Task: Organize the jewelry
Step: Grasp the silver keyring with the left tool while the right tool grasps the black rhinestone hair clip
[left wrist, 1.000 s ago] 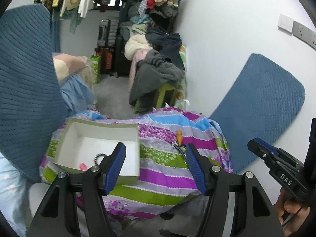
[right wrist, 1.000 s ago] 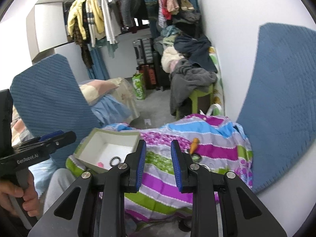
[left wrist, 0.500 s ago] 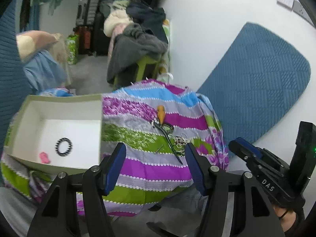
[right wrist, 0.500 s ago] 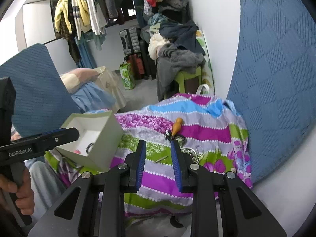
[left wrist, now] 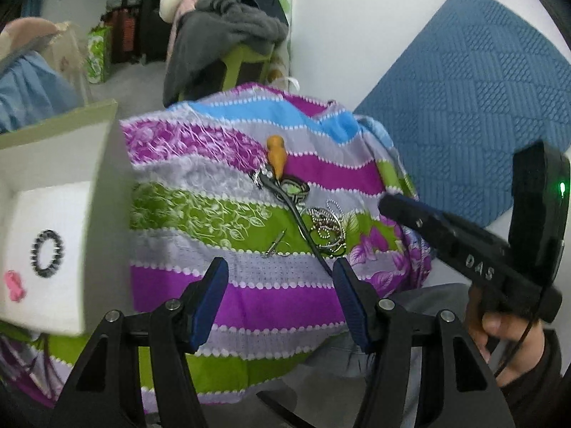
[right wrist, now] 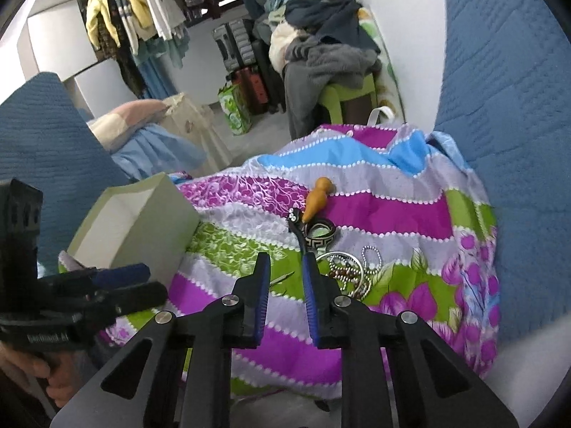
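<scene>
Jewelry lies on a striped cloth [left wrist: 200, 214]: an orange pendant [left wrist: 277, 155] on a black cord [left wrist: 303, 228], a patterned ring-shaped bangle [right wrist: 318, 234], a tangle of bead chains and bangles [left wrist: 326, 226], and a small metal pin [left wrist: 276, 244]. An open white box [left wrist: 43, 192] on the left holds a black bead bracelet [left wrist: 47, 252] and a pink piece [left wrist: 13, 286]. My left gripper [left wrist: 280, 278] is open and empty, just short of the pin. My right gripper [right wrist: 285, 267] is slightly open and empty, near the cord and the pin [right wrist: 282, 278].
A blue quilted panel [left wrist: 474, 107] leans on the white wall at the right. A green stool piled with clothes [right wrist: 332, 64] stands behind the table. Suitcases [right wrist: 246, 60] and hanging clothes [right wrist: 135, 18] are farther back. Another blue panel [right wrist: 43, 142] is on the left.
Both grippers have moved forward and down toward the jewelry on the cloth. The box has slid to the left edge of the left wrist view. Neither gripper's opening has changed.
</scene>
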The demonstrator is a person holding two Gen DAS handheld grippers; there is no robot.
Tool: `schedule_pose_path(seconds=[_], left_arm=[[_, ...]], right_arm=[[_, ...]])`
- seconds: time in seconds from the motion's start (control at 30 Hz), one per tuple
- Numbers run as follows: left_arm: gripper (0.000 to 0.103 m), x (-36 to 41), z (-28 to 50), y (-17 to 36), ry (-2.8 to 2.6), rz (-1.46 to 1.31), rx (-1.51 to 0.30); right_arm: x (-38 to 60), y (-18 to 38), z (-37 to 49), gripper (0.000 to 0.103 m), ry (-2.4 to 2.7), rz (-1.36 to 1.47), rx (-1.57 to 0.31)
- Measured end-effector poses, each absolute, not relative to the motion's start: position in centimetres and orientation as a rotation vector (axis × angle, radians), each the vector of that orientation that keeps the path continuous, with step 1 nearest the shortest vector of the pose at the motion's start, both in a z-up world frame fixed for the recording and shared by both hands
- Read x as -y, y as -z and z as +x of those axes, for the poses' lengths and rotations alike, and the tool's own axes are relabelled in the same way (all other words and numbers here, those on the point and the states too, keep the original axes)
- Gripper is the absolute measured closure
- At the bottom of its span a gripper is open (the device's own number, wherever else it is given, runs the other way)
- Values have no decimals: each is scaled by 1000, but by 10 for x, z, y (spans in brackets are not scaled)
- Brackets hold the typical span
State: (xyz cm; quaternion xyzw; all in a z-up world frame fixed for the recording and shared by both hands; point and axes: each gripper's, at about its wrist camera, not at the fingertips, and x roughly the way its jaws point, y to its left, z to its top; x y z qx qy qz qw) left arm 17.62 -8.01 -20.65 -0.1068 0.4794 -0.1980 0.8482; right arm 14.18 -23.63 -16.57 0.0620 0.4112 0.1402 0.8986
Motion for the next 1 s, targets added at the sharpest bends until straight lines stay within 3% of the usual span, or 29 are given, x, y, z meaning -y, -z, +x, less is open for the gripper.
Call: schedule_pose_path(seconds=[0.2, 0.57, 1.0], left_arm=[[52, 92, 200, 234, 426, -205, -1056], [73, 116, 225, 278, 458, -112, -1105], [80, 120, 235, 294, 482, -95, -1109]], right_arm=[[236, 194, 180, 88, -333, 107, -922], [228, 240, 224, 88, -412, 112, -1067], [219, 262, 243, 88, -408, 46, -1139]])
